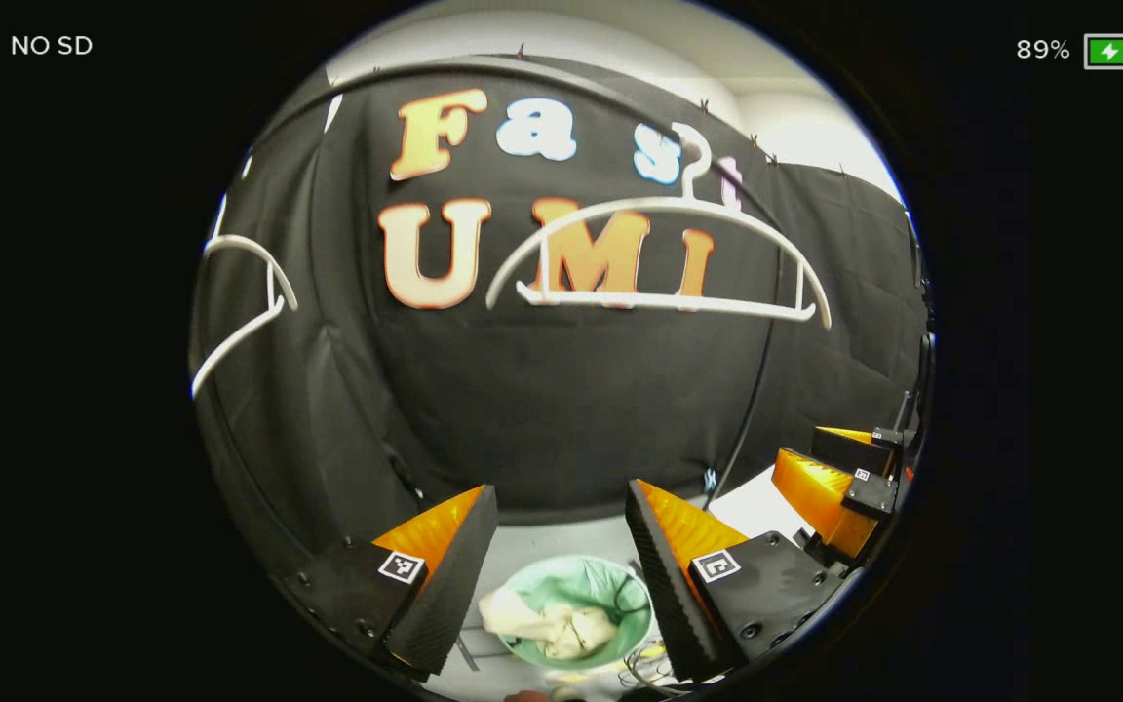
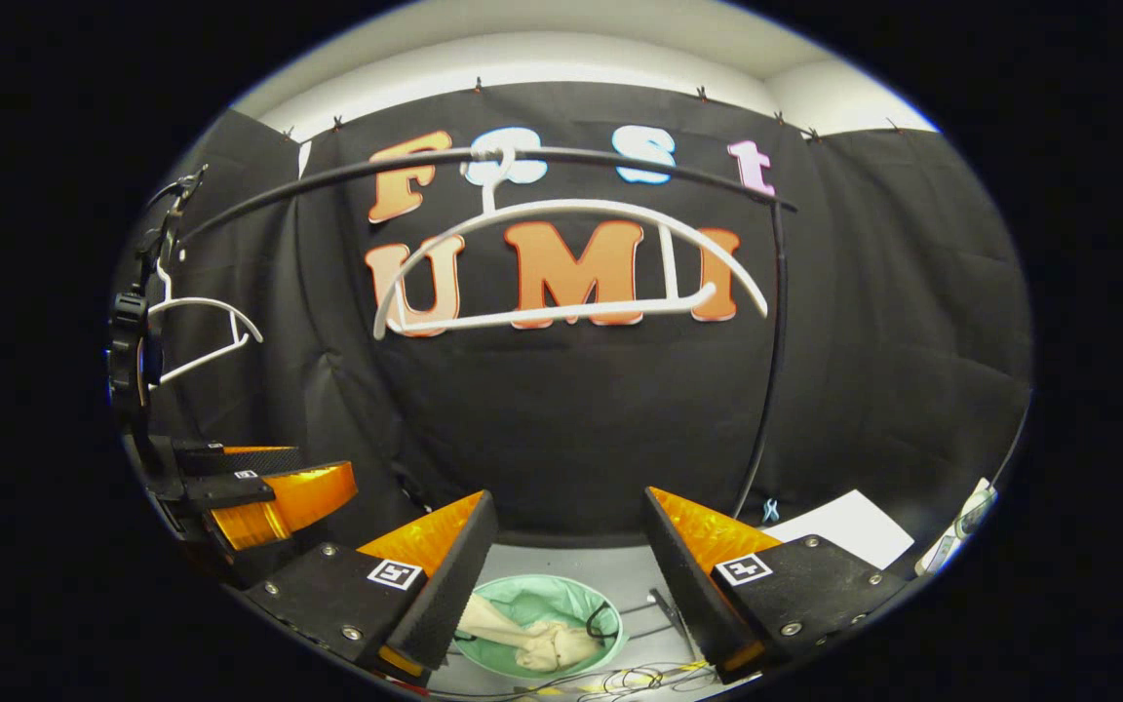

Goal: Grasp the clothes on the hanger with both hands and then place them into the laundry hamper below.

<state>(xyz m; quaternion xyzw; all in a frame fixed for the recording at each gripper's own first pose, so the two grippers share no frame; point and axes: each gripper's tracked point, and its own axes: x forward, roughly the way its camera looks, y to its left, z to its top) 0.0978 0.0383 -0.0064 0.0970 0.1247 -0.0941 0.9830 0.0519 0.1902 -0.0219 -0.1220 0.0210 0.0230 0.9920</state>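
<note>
In the left gripper view the left tool (image 1: 561, 575) stands wide apart with nothing between its fingers, and at 6 o'clock, through that gap, sits the round green laundry hamper (image 1: 576, 609) on the pale floor (image 1: 561, 541), with the cream clothes (image 1: 552, 624) crumpled inside it and one sleeve draped over its rim toward 8 o'clock. Loose cables (image 1: 644, 668) lie on the floor just beside the hamper at 5 o'clock. The right tool (image 1: 830, 478) shows at 4 o'clock, near the edge, apart from the hamper. In the right gripper view the right tool (image 2: 571, 575) is likewise spread wide and holds nothing; the hamper (image 2: 542, 624) lies at 6 o'clock between its fingers, the clothes (image 2: 532, 639) inside, and the left tool (image 2: 269, 492) shows at 8 o'clock. A white sheet (image 2: 844, 526) lies on the floor at 4 o'clock. Farther out, at 12 o'clock, a bare white hanger (image 2: 571, 263) hangs by its hook from a dark rail (image 2: 620, 161); the rail bends down into a post (image 2: 771, 370) at 2 o'clock. A second white hanger (image 2: 201, 336) hangs at 9 o'clock. The room from the hamper up to the hanger is open, backed by the black cloth wall (image 2: 571, 429), with the rail's post nearest on the 3 o'clock side.
</note>
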